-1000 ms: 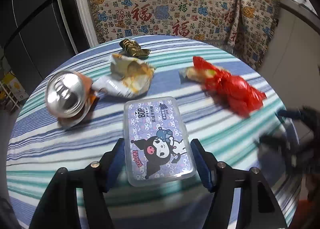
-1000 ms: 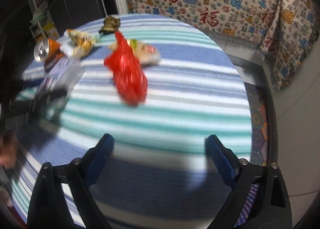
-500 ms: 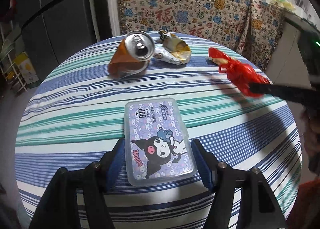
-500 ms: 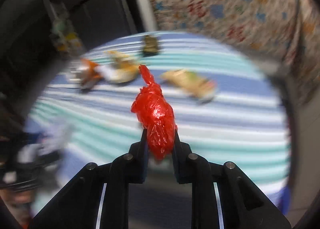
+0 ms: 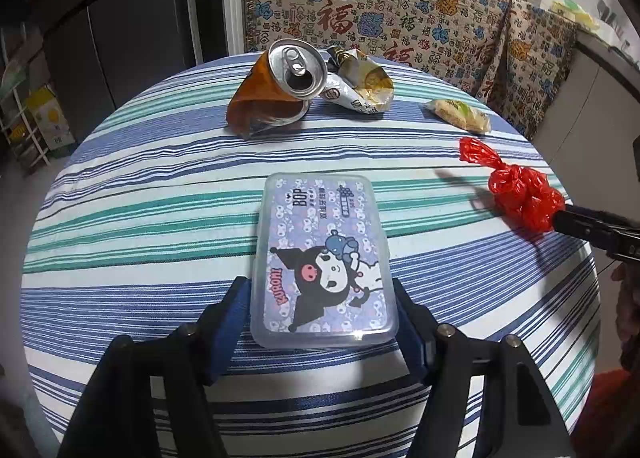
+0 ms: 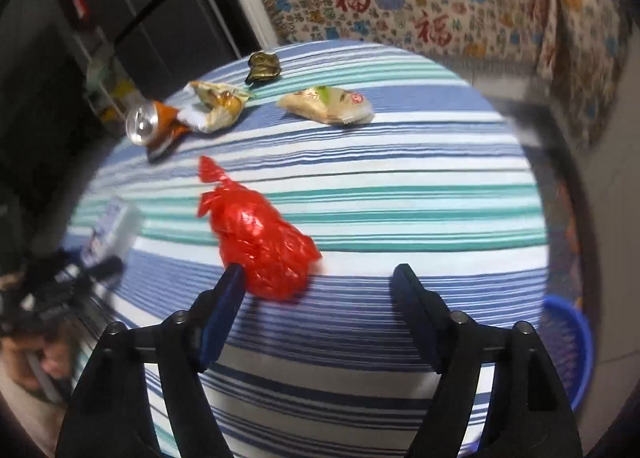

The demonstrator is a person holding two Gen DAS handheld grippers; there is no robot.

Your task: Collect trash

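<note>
My left gripper (image 5: 318, 294) is shut on a clear plastic box (image 5: 320, 258) with a cartoon print, held over the striped round table (image 5: 140, 198). My right gripper (image 6: 318, 284) is open; a red knotted plastic bag (image 6: 260, 242) lies against its left finger, and it also shows in the left wrist view (image 5: 520, 194). Farther off lie a crushed orange can (image 5: 276, 90), a crumpled white-and-yellow wrapper (image 5: 362, 86), a snack packet (image 6: 326, 104) and a dark gold wrapper (image 6: 263, 66).
A blue basket (image 6: 568, 346) stands on the floor right of the table. A patterned cloth (image 5: 380, 10) covers furniture behind the table. A dark fridge (image 5: 100, 18) stands at the back left.
My right gripper was shut on the red bag half a second ago; its jaws have opened wide and the bag now rests by the left finger. The left gripper still holds the box.
</note>
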